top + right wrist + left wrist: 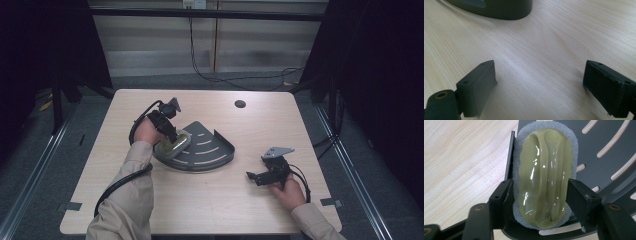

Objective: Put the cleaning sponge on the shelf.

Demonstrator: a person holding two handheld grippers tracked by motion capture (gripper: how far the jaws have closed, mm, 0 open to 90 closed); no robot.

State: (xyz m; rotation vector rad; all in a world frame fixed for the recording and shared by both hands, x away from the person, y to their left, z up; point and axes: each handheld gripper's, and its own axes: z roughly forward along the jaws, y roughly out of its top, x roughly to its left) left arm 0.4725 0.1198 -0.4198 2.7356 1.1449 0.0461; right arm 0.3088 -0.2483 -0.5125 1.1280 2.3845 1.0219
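Two grippers are in play, and only one is engaged. Your left gripper stands over a scrubbing sponge, an olive-green glossy plastic grip on a grey abrasive pad, which lies inside the dark slotted corner caddy near the middle of the bench.

Progress: the sponge rests on the caddy's slotted floor, close against the straight wall at the caddy's left end in the high view. Placement therefore appears done. Judged from the pictures, what remains is to clear the left gripper away without dragging the sponge along.

Grip state, left: the jaws stand apart, one on each long side of the sponge. In the left gripper view the pads sit very close to the grey pad's edges and do not seem to press on it; a slim gap shows on the right side, and on the left side contact cannot be excluded. Treat the sponge as released but not yet cleared.

Grip state, right: your right gripper rests low over bare bench to the right of the caddy, well apart from the sponge. Its jaws are wide apart with nothing between them, as the right gripper view confirms.
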